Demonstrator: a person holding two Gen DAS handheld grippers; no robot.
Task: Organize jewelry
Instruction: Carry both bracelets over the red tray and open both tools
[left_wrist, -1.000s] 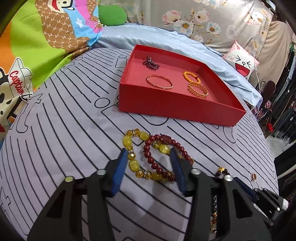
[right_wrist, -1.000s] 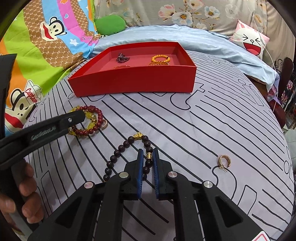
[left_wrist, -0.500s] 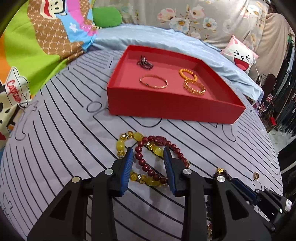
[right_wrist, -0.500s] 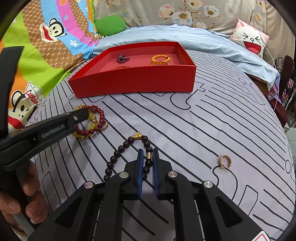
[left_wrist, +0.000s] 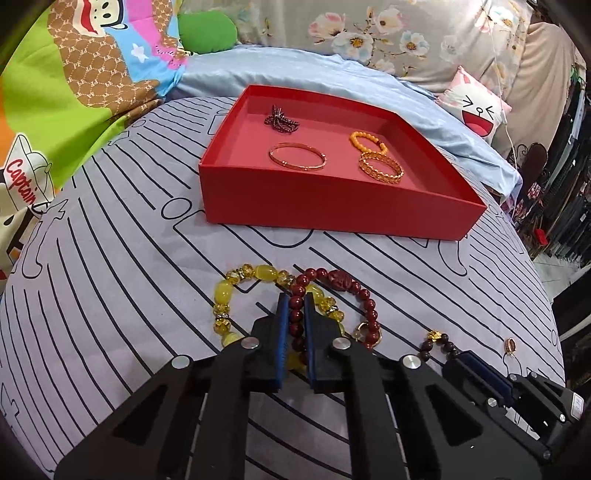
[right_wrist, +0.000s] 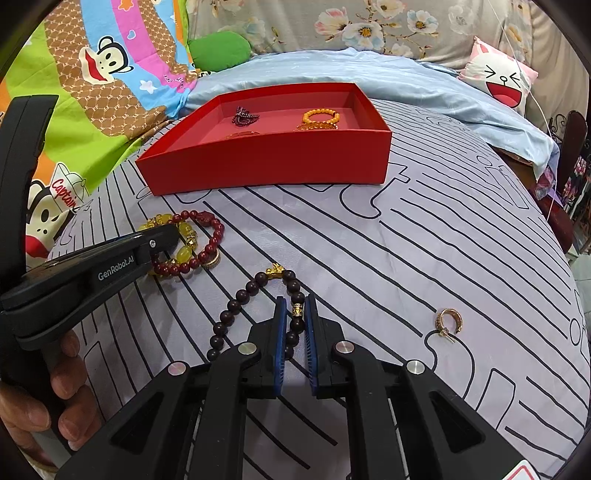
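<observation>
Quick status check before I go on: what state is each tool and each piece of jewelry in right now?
Left tool: closing on the red bead bracelet.
Right tool: shut on the dark bead bracelet.
Yellow bead bracelet: on the sheet, under the red one.
Gold ring: loose on the sheet.
Red box: open, four pieces inside.

We see red tray (left_wrist: 332, 218) on striped bed cover, far centre; open, shallow. Inside we count dark bead cluster (left_wrist: 281, 119) far left, thin rose-gold bangle (left_wrist: 297, 161) near left, orange bead bracelet (left_wrist: 367, 142) far right, gold chain bracelet (left_wrist: 380, 168) near right. Nearer, left: red bead bracelet (left_wrist: 347, 286) overlapping yellow bead bracelet (left_wrist: 236, 291), flat on cover. Right of them we note dark bead bracelet (right_wrist: 236, 308) with gold charm. Far right: small gold ring (right_wrist: 448, 323), alone.
</observation>
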